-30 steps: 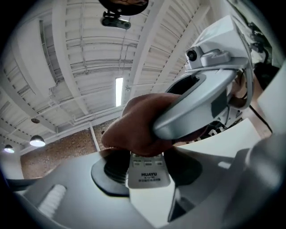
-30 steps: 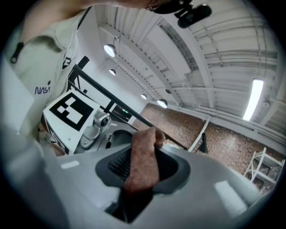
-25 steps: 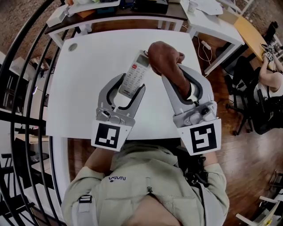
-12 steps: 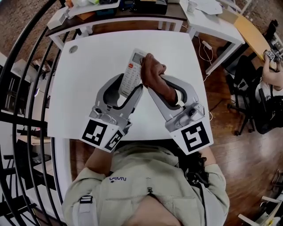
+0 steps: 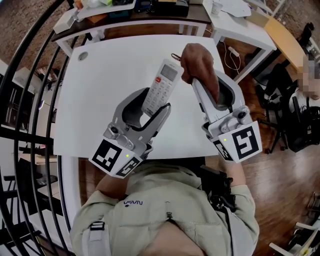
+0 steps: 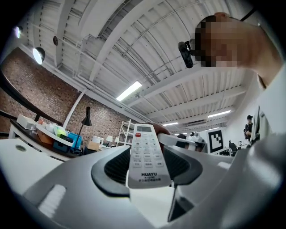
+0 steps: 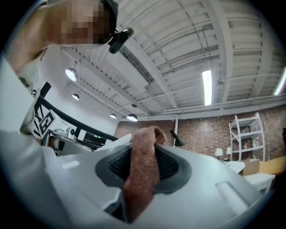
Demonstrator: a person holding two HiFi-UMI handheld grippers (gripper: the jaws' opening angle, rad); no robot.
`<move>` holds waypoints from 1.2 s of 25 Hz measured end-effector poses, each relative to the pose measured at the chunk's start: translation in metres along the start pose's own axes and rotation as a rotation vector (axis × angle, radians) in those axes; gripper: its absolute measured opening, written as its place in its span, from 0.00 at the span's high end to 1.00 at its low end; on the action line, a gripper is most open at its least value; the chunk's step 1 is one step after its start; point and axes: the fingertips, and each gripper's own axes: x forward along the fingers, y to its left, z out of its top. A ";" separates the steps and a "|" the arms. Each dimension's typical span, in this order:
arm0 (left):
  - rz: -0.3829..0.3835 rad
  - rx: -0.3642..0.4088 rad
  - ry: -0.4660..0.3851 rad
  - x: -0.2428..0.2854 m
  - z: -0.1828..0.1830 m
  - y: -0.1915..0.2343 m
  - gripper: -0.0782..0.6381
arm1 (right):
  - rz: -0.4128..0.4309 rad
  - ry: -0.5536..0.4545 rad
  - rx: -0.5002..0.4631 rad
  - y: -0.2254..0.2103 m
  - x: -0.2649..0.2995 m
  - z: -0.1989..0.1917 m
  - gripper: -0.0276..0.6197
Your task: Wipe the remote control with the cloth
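My left gripper [image 5: 156, 98] is shut on the lower half of a white remote control [image 5: 161, 86], held above the white table [image 5: 100, 90] with its button face up. In the left gripper view the remote [image 6: 147, 156] sticks out between the dark pads, tilted upward. My right gripper [image 5: 200, 75] is shut on a brown cloth [image 5: 198, 61], bunched over its tips just right of the remote's top end. In the right gripper view the cloth [image 7: 143, 172] hangs between the pads. Whether the cloth touches the remote I cannot tell.
A round grommet [image 5: 82, 55] sits in the table's far left corner. A dark desk with clutter [image 5: 130, 7] stands behind it, and a second white table [image 5: 240, 20] at the right. A black railing [image 5: 30, 100] curves along the left. Office chairs [image 5: 285, 115] stand at the right.
Both grippers have shifted right and rolled. The cloth, pressed against the remote's top half a moment ago, now sits up and to the right of it, and the remote's screen shows.
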 end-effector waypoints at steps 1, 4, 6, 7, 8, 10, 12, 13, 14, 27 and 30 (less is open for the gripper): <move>-0.020 0.000 -0.005 0.001 0.002 -0.005 0.55 | 0.014 0.002 0.012 0.001 0.002 0.000 0.78; -0.040 0.002 -0.020 0.003 0.009 -0.008 0.55 | 0.094 0.018 0.017 0.020 0.009 -0.005 0.78; -0.033 0.002 -0.032 0.003 0.012 -0.007 0.55 | 0.146 0.029 0.021 0.036 0.010 -0.009 0.78; -0.028 0.002 -0.038 0.003 0.013 -0.006 0.55 | 0.175 0.032 0.028 0.046 0.009 -0.011 0.78; -0.021 0.002 -0.044 0.002 0.015 -0.004 0.55 | 0.204 0.033 0.037 0.055 0.010 -0.013 0.78; -0.006 0.002 -0.053 0.001 0.017 0.000 0.55 | 0.263 0.045 0.043 0.073 0.010 -0.018 0.78; 0.004 -0.001 -0.059 -0.001 0.019 0.005 0.55 | 0.318 0.066 0.038 0.087 0.010 -0.024 0.78; 0.006 -0.003 -0.061 -0.002 0.019 0.006 0.55 | 0.330 0.075 0.036 0.090 0.010 -0.027 0.78; 0.004 -0.005 -0.060 -0.003 0.019 0.006 0.55 | 0.324 0.081 0.034 0.088 0.010 -0.028 0.78; -0.080 -0.034 -0.046 0.000 0.019 -0.012 0.55 | 0.201 0.065 -0.033 0.054 0.033 -0.022 0.78; -0.055 -0.034 -0.054 0.000 0.019 -0.009 0.55 | 0.253 0.076 -0.037 0.076 0.029 -0.030 0.78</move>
